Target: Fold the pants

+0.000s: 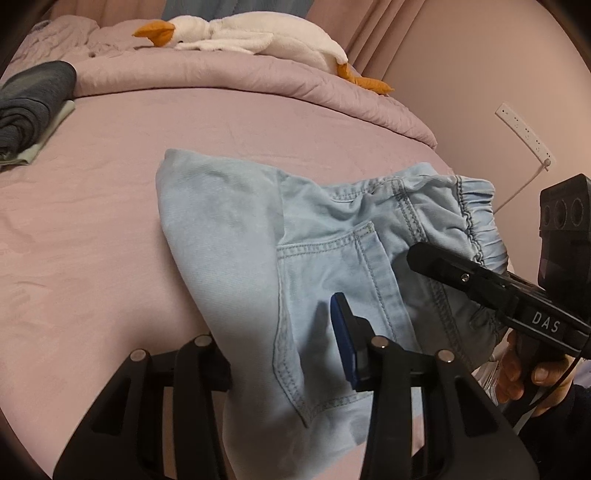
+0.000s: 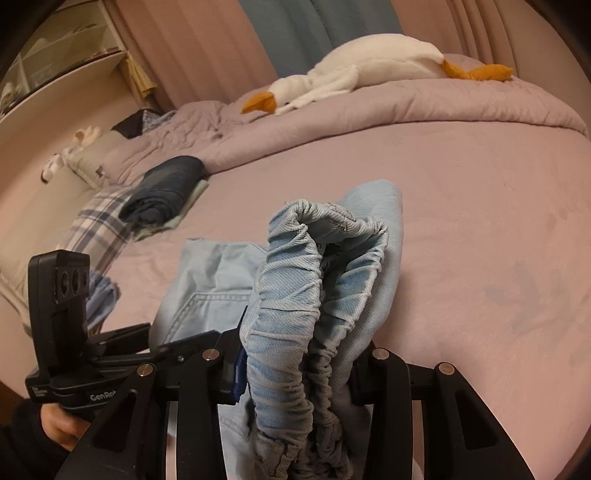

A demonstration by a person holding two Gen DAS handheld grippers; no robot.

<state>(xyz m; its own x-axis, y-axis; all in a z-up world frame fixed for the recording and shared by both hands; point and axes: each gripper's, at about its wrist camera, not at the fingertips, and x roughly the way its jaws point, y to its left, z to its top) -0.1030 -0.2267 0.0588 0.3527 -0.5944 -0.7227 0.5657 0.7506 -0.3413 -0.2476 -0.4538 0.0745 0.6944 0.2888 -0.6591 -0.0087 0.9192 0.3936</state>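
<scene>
The light blue denim pants (image 1: 258, 236) lie bunched on the pink bed sheet (image 1: 110, 221), back pocket up. My left gripper (image 1: 288, 354) is shut on the pants' near edge by the pocket; cloth hides its left finger and only the blue-padded right finger (image 1: 341, 332) shows. My right gripper (image 2: 295, 373) is shut on the gathered elastic waistband (image 2: 295, 295), which bulges up between its fingers. The right gripper also shows in the left wrist view (image 1: 428, 254) at the waistband. The left gripper also shows in the right wrist view (image 2: 155, 343), at the pants' left side.
A folded dark garment (image 1: 29, 99) lies on a pale cloth at the left. A white plush goose (image 1: 251, 33) rests on the rolled pink duvet (image 1: 221, 74) at the back. A plaid pillow (image 2: 92, 225) sits left. The wall and a power strip (image 1: 524, 129) are to the right.
</scene>
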